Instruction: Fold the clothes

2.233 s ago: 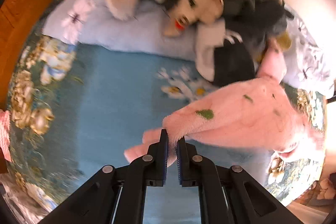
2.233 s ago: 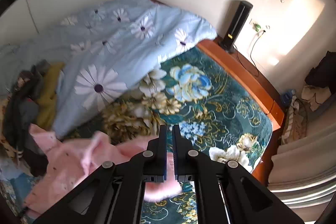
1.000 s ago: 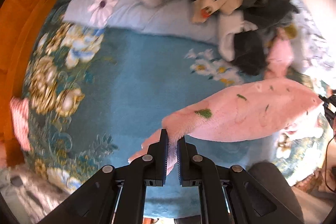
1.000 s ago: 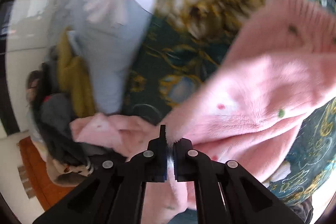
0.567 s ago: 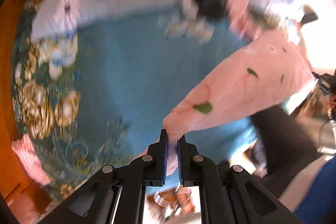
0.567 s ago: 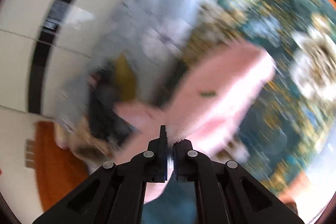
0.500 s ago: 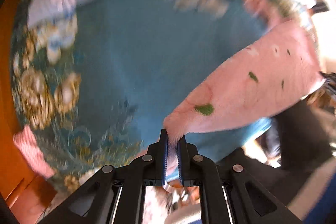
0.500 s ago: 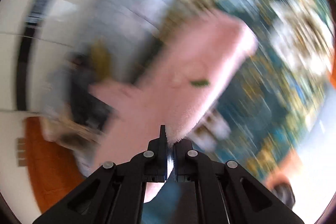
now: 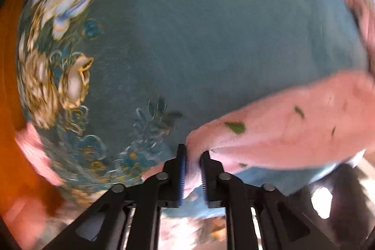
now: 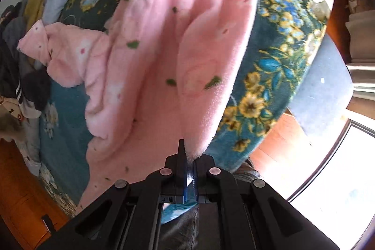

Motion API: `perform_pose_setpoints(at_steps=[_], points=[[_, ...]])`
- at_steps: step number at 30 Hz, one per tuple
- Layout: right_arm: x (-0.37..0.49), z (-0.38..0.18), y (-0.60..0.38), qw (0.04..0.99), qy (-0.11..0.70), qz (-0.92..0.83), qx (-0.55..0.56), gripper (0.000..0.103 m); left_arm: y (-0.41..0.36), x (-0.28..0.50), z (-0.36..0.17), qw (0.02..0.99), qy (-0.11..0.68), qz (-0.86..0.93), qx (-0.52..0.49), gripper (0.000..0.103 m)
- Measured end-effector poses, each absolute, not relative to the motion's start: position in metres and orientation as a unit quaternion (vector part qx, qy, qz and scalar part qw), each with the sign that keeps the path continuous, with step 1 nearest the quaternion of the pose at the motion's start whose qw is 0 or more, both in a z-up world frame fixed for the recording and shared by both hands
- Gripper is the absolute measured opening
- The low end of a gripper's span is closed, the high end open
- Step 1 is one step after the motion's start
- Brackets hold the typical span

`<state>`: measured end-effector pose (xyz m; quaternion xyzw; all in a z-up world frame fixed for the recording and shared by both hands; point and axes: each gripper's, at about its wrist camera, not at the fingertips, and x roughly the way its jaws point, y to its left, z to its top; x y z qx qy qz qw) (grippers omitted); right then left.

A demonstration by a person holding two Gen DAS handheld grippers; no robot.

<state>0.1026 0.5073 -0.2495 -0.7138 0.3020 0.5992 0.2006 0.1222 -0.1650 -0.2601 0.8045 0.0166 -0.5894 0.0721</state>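
Your right gripper (image 10: 190,157) is clamped tight on a corner of the pink fleece garment (image 10: 164,57), with the fluffy edge pinched between its closed jaws. From that corner the cloth runs forward and up, away from the tool, and lies over the teal flowered bedspread (image 10: 276,57). A bunched part trails off to the tool's left, toward the heap of dark clothes (image 10: 16,71).

Your left gripper (image 9: 192,159) has the other corner of the same garment (image 9: 281,130) between its jaws. Those jaws have just been opening. A narrow gap shows, the fleece still sits in it, and the blue pads look as if they no longer press hard; the blur makes the contact uncertain. From this tool the garment stretches off to the right, low over the plain blue middle of the bedspread (image 9: 199,39).

So the garment's long axis runs between your two grippers, leaving the left tool rightward and the right tool forward. Each hand is at its own end, and the right one has the sure hold.

My reading is that you are laying the piece flat before the first fold. If the left corner drops now, see that it lands spread out, not rolled under. Keep the right corner taut along that same line so the cloth lies straight, away from the pile.
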Motion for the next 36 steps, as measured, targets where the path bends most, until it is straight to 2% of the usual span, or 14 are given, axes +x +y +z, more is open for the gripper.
perform_pose_setpoints(at_steps=[2, 4, 5, 10, 12, 14, 19, 21, 25, 27, 29, 36], points=[[0.103, -0.248, 0.507, 0.201, 0.286, 0.599, -0.72, 0.004, -0.178, 0.124, -0.253, 0.098, 0.07, -0.612, 0.781, 0.055], [0.103, -0.247, 0.507, 0.2, 0.277, 0.6, -0.724, 0.004, -0.194, 0.136, -0.241, 0.126, 0.117, -0.633, 0.755, 0.066], [0.102, -0.247, 0.508, 0.2, 0.278, 0.601, -0.723, 0.004, -0.202, 0.15, -0.238, 0.146, 0.145, -0.638, 0.742, 0.068], [0.089, -0.241, 0.508, 0.191, 0.281, 0.614, -0.712, 0.005, -0.229, 0.222, -0.236, 0.236, 0.298, -0.631, 0.676, 0.069], [0.082, -0.237, 0.506, 0.185, 0.275, 0.62, -0.711, 0.014, -0.225, 0.251, -0.255, 0.25, 0.359, -0.61, 0.66, 0.067], [0.076, -0.227, 0.504, 0.182, 0.259, 0.63, -0.709, 0.036, -0.217, 0.268, -0.272, 0.263, 0.397, -0.593, 0.649, 0.067], [0.074, -0.192, 0.51, 0.179, 0.22, 0.663, -0.693, 0.041, -0.206, 0.294, -0.301, 0.305, 0.478, -0.574, 0.592, 0.067], [0.074, -0.176, 0.511, 0.177, 0.207, 0.675, -0.686, 0.043, -0.206, 0.299, -0.31, 0.323, 0.494, -0.569, 0.573, 0.06], [0.077, -0.15, 0.511, 0.174, 0.184, 0.691, -0.677, 0.043, -0.205, 0.302, -0.327, 0.334, 0.526, -0.551, 0.555, 0.034], [0.074, -0.14, 0.511, 0.175, 0.181, 0.695, -0.673, 0.043, -0.204, 0.302, -0.332, 0.337, 0.532, -0.547, 0.552, 0.028], [0.071, -0.133, 0.51, 0.175, 0.18, 0.698, -0.671, 0.043, -0.204, 0.3, -0.33, 0.34, 0.53, -0.55, 0.549, 0.008], [0.052, -0.125, 0.498, 0.166, 0.188, 0.706, -0.662, 0.043, -0.22, 0.3, -0.274, 0.371, 0.456, -0.61, 0.531, 0.005]])
